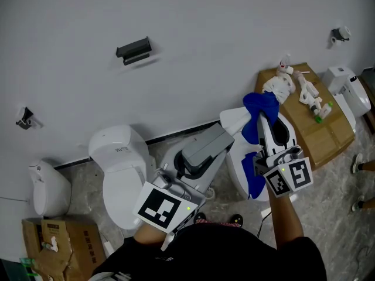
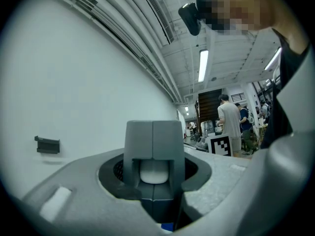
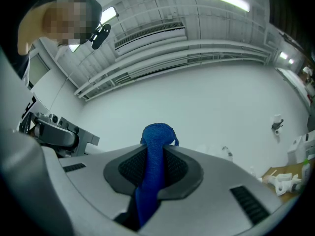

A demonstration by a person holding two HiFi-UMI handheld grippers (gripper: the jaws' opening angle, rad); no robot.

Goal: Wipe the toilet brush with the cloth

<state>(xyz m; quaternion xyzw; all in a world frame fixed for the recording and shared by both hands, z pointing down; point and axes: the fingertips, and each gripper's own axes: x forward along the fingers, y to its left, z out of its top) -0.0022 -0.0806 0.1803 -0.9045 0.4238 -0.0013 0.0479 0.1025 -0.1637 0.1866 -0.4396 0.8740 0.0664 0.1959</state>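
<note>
My left gripper (image 1: 191,170) is shut on the toilet brush (image 1: 204,148), a grey blocky piece with a white end (image 1: 234,118) that reaches toward the cloth. In the left gripper view the grey brush part (image 2: 152,139) stands upright between the jaws of the left gripper (image 2: 154,175), with a white oval inset. My right gripper (image 1: 263,129) is shut on the blue cloth (image 1: 261,105), which bunches against the brush's white end. In the right gripper view the cloth (image 3: 156,137) runs as a blue strip through the right gripper (image 3: 151,170) and pokes out past the jaws. The brush head is hidden.
A white toilet (image 1: 120,170) stands left of the left gripper, another (image 1: 241,170) below the right one. A cardboard box (image 1: 314,120) with white parts lies at right, a second box (image 1: 57,246) at bottom left. A black bracket (image 1: 135,50) hangs on the wall. People (image 2: 229,120) stand far off.
</note>
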